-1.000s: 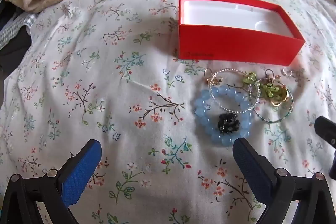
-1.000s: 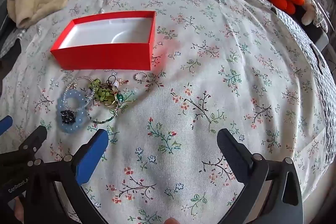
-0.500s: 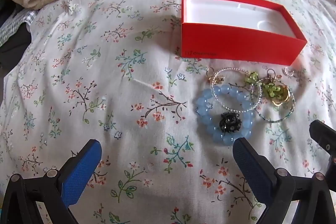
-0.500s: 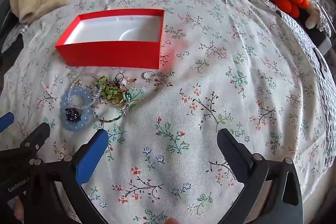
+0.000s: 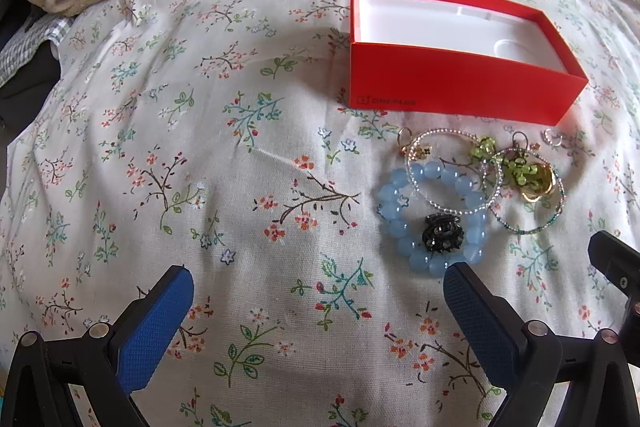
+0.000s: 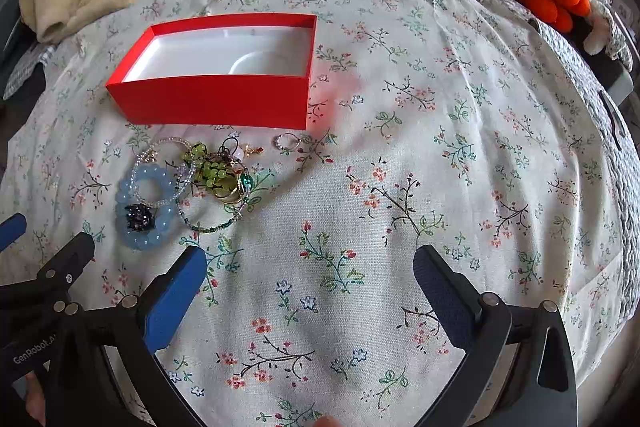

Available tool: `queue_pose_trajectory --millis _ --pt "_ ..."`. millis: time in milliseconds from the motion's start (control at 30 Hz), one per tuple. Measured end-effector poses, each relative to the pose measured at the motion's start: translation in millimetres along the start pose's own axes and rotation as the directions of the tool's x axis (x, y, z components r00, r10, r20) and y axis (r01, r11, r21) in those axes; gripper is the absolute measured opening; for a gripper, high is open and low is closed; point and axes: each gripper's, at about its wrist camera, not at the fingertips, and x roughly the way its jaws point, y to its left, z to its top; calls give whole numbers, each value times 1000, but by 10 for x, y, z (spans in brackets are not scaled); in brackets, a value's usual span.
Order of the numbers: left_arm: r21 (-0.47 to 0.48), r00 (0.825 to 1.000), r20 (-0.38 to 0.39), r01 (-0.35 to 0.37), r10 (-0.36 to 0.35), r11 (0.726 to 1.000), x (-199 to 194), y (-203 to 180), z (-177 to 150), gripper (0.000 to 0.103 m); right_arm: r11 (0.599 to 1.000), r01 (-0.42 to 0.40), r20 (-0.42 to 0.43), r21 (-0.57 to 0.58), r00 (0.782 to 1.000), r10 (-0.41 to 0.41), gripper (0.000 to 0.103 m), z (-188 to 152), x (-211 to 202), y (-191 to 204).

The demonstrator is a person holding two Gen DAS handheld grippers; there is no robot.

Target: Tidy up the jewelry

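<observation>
The left gripper [image 5: 318, 301] hovers spread wide, empty, over the floral bedspread [image 5: 200, 147]. Right of it, tangled jewelry [image 5: 472, 187] lies just before the empty red box [image 5: 460, 87]. The right gripper [image 6: 310, 281] gapes empty nearby.

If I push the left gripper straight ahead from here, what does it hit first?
Probably only the floral bedspread. The open left gripper points left of the blue bead bracelet and the red box; its right finger might graze the bracelet, though depth is unclear.

Red box [image 5: 460, 87], pale-blue bead bracelet [image 5: 432, 215], floral-print white bedspread [image 5: 240, 187], blue-padded tool [image 5: 316, 291].
</observation>
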Motion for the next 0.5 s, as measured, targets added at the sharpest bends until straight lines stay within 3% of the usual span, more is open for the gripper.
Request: queue_pose_trajectory --millis 500 --pt "4 1000 -1 -2 2 1000 -3 -4 -11 102 1000 -1 -6 0 1000 1 103 -2 11 11"
